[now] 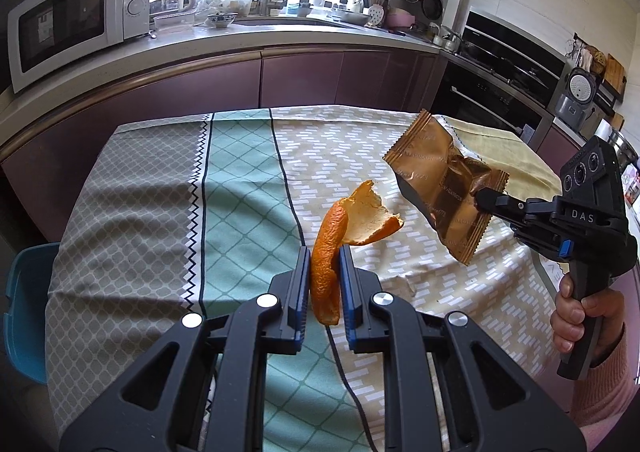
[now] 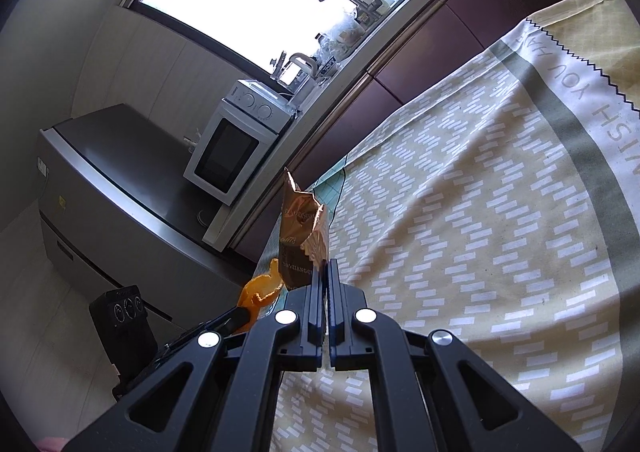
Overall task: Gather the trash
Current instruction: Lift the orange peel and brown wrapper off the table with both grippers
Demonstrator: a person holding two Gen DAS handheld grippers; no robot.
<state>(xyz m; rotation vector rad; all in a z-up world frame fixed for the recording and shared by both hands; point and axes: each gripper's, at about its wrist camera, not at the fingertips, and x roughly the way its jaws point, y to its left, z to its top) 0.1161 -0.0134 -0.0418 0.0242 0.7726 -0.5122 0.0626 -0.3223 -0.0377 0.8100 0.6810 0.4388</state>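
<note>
An orange peel (image 1: 332, 248) hangs above the table with my left gripper (image 1: 325, 254) shut on its lower strip; its wider curl sticks out past the fingertips. A torn golden-brown snack wrapper (image 1: 444, 179) is lifted off the cloth, pinched at its crimped edge by my right gripper (image 1: 482, 197), which a hand (image 1: 580, 316) holds at the right. In the right wrist view my right gripper (image 2: 325, 266) is shut on that wrapper (image 2: 302, 236), and the orange peel (image 2: 260, 292) shows low on the left in the other gripper's fingers.
A patchwork tablecloth (image 1: 168, 203) covers the table. A blue chair (image 1: 24, 312) stands at the table's left edge. Behind run a kitchen counter with a white microwave (image 1: 76, 15), a sink and an oven (image 1: 496, 83). A steel fridge (image 2: 112, 187) stands beside the counter.
</note>
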